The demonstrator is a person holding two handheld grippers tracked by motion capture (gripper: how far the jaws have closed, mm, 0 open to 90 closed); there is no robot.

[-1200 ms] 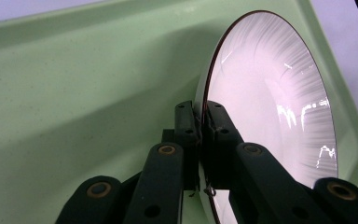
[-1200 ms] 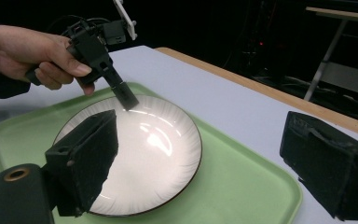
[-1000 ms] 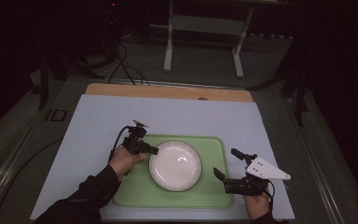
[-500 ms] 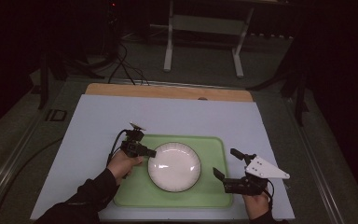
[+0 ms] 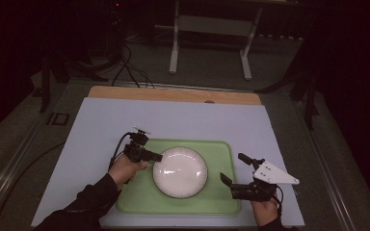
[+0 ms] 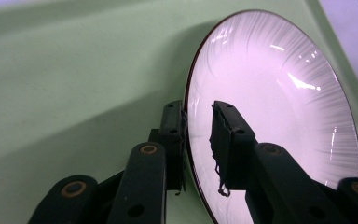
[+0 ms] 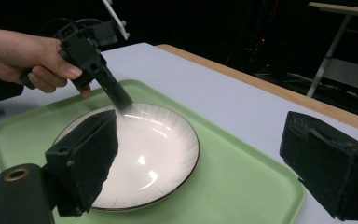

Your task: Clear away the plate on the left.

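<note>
- A white plate [image 5: 180, 172] lies in the middle of a green tray [image 5: 221, 149] on the near part of the table [image 5: 101, 120].
- The left gripper [image 6: 198, 140] straddles the plate's left rim, jaws slightly apart, one on each side.
- The right gripper [image 5: 233, 169] hovers over the tray's right edge, jaws spread wide, holding nothing.

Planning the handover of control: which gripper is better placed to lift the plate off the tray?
Left. The left gripper already has its jaws astride the plate rim, one each side. The right gripper sits open beside the tray, apart from the plate.
</note>
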